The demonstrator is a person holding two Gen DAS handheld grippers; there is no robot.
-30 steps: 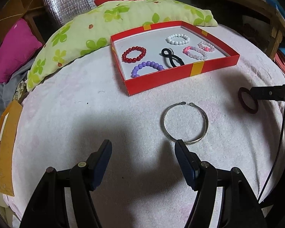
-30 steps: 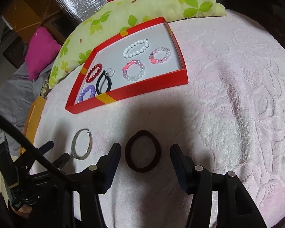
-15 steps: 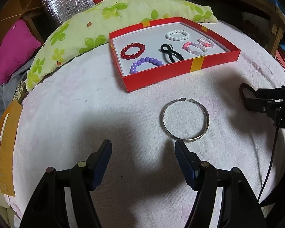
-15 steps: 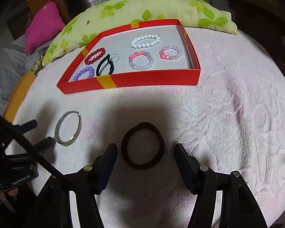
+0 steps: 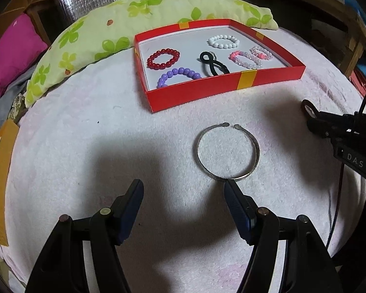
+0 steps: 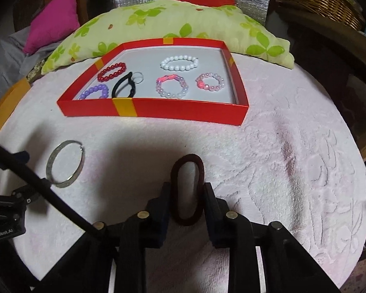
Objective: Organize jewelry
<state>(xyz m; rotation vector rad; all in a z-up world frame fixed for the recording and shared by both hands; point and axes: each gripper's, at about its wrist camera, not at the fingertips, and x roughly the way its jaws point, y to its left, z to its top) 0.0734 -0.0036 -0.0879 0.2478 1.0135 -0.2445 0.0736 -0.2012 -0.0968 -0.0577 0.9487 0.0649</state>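
Observation:
A dark brown hair tie [image 6: 175,171] lies on the pink towel, squeezed into a narrow oval between the fingers of my right gripper [image 6: 187,187], whose jaws are closing and press on both its sides. In the left wrist view that right gripper [image 5: 311,113] shows at the right edge. My left gripper [image 5: 183,184] hovers open over the towel with nothing between its fingers. A silver bangle [image 5: 257,152] lies flat just beyond its right fingertip [image 5: 229,188]. Further back, the red box [image 5: 207,90] holds several bead bracelets and a black hair tie [image 5: 213,64].
A green floral pillow [image 5: 134,24] borders the box at the back, and a magenta cushion [image 5: 14,48] lies at the far left. An orange board [image 5: 0,171] runs along the towel's left edge. A black cable [image 6: 36,180] crosses above the bangle [image 6: 81,162].
The right gripper's jaws have closed in on the brown hair tie, pinching its round loop into an oval, and its view has levelled. The left gripper and the bangle have stayed put.

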